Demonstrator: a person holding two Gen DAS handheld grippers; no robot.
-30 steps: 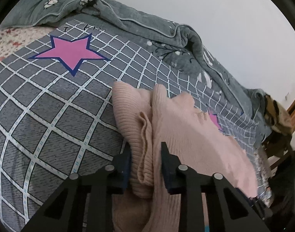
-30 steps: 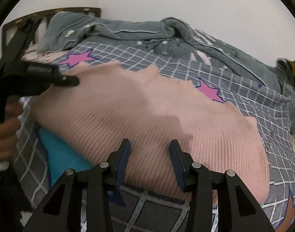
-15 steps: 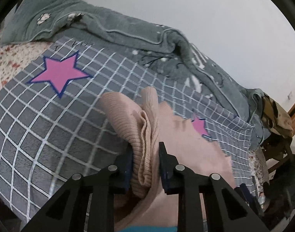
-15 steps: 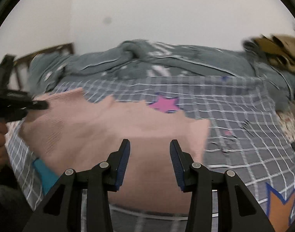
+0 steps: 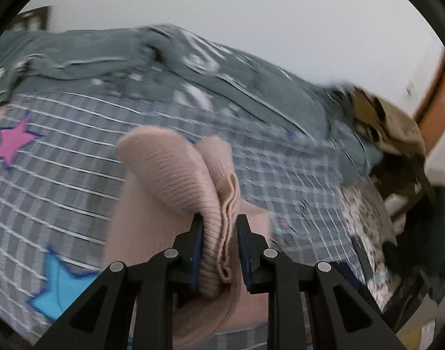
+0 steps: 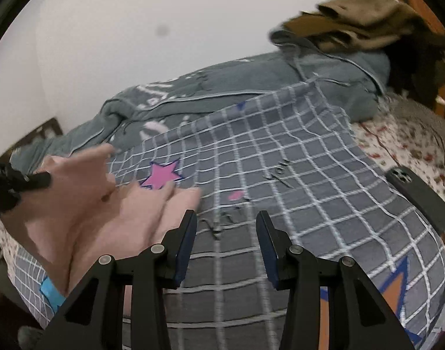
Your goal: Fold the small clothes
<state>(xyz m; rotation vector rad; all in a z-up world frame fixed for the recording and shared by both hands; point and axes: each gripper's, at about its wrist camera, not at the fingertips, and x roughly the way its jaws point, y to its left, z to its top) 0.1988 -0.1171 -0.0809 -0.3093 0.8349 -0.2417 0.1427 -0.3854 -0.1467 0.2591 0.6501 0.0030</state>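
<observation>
Pink ribbed sweater (image 5: 175,175) hangs bunched in the pinching left gripper (image 5: 219,250), trailing toward 7 o'clock over the checked bedsheet (image 6: 280,151). Right gripper (image 6: 226,245) is spread, holding nothing (phone (image 6: 418,195) at 3 o'clock); the one-sided hold could skew the fold.

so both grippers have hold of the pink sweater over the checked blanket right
Not both. Only the left gripper is clamped on the pink sweater. In the right wrist view the right gripper stands open over the checked blanket, holding nothing.
</observation>
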